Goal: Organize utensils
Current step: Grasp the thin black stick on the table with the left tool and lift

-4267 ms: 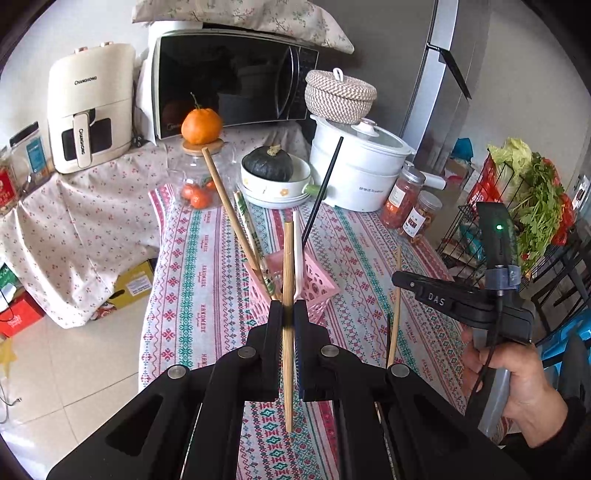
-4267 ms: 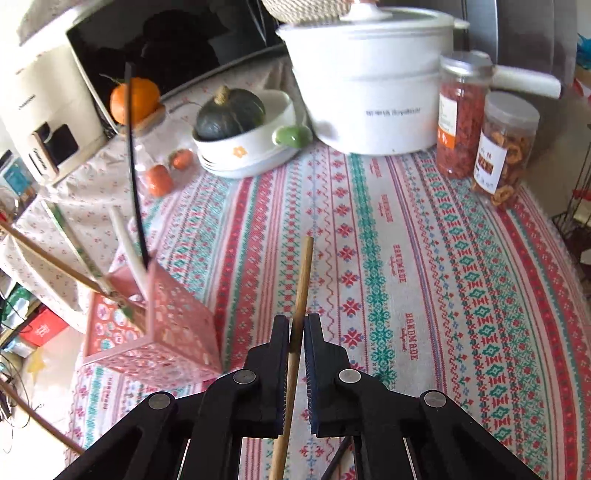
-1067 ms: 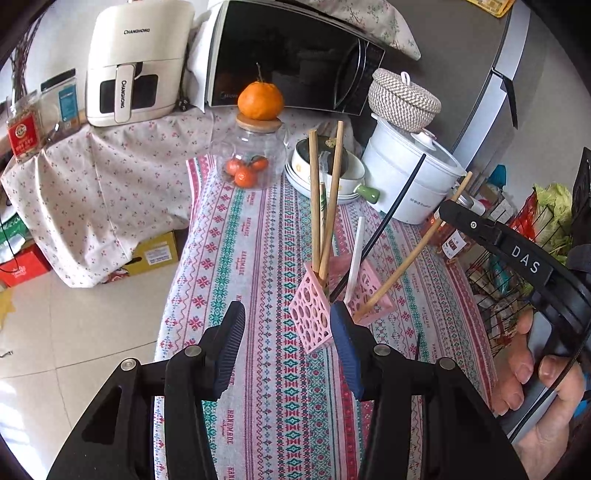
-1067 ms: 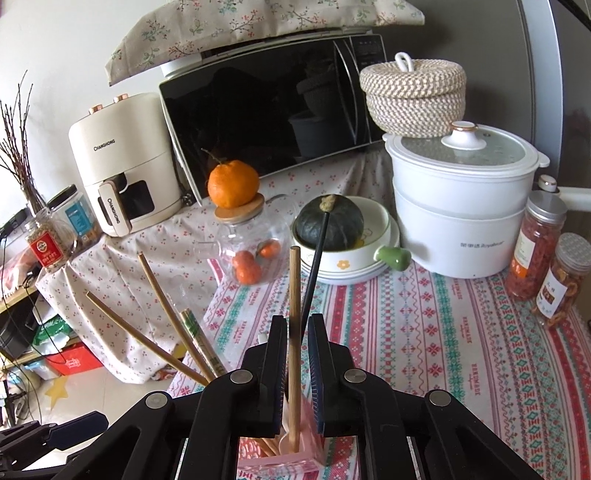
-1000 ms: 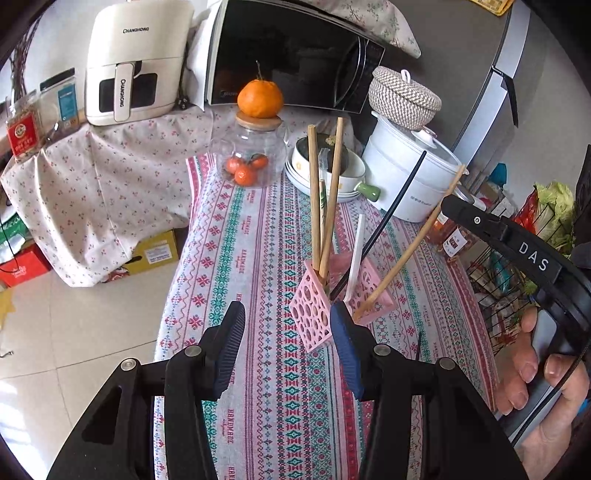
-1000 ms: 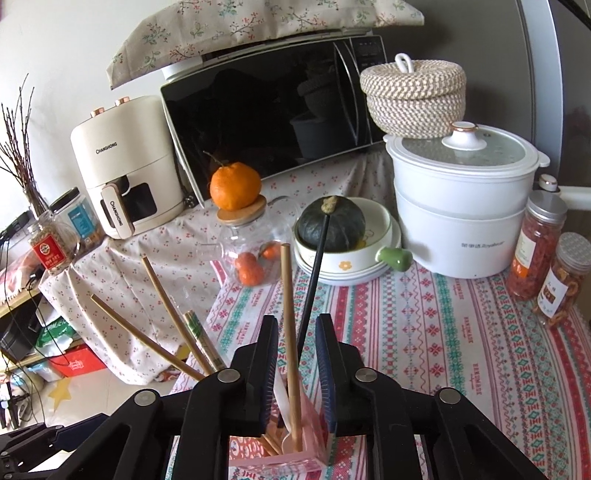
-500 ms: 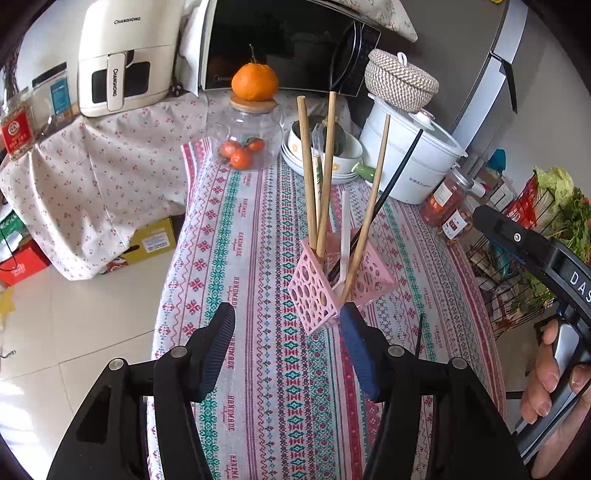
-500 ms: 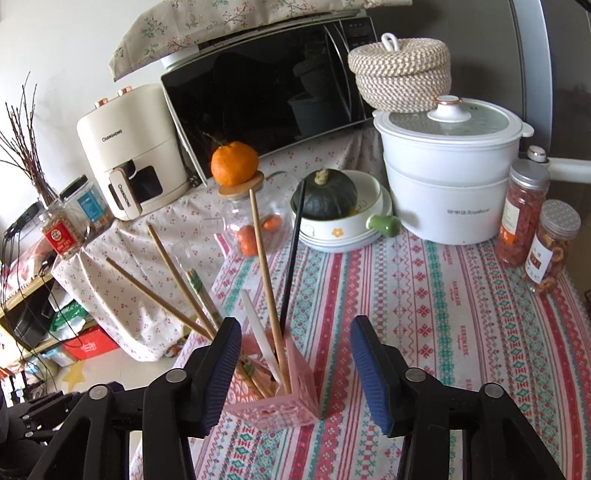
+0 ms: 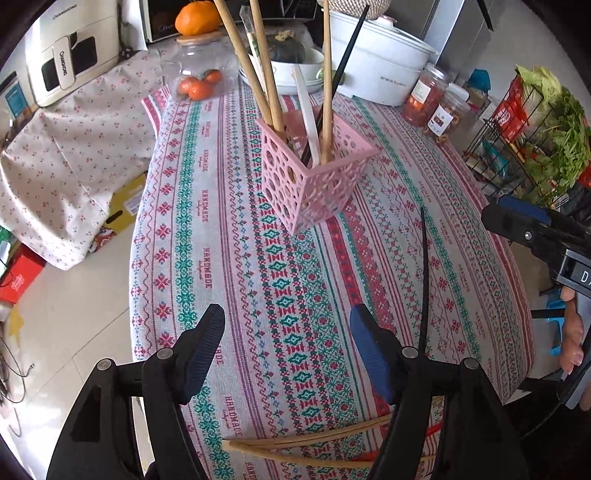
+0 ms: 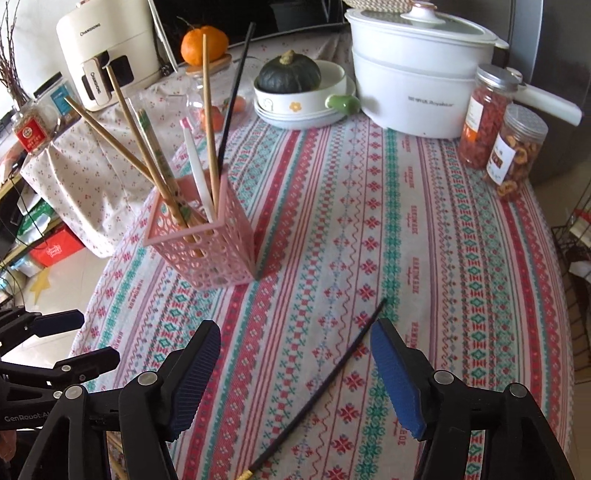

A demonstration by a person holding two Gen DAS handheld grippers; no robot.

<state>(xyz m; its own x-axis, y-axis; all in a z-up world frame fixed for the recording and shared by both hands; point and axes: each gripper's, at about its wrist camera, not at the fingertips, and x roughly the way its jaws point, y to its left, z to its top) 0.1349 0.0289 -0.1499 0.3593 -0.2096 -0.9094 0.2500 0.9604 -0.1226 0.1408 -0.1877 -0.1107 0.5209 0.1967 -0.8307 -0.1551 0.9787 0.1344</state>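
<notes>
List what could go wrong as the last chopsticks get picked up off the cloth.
1. The black chopstick lies flat on the tablecloth; the right gripper, jaws still opening and empty, may snag cloth or roll it away.
2. The pink basket is light and top-heavy with tall chopsticks; a nudge may tip it.
3. The wooden chopsticks lie near the table's edge beneath the left gripper and may slide off.

place: home kitchen | evidence: white lidded electric cooking pot (image 10: 417, 74), black-doored microwave oven (image 10: 221, 18), cream plastic air fryer (image 10: 107, 48), wire vegetable rack (image 9: 532, 136)
</notes>
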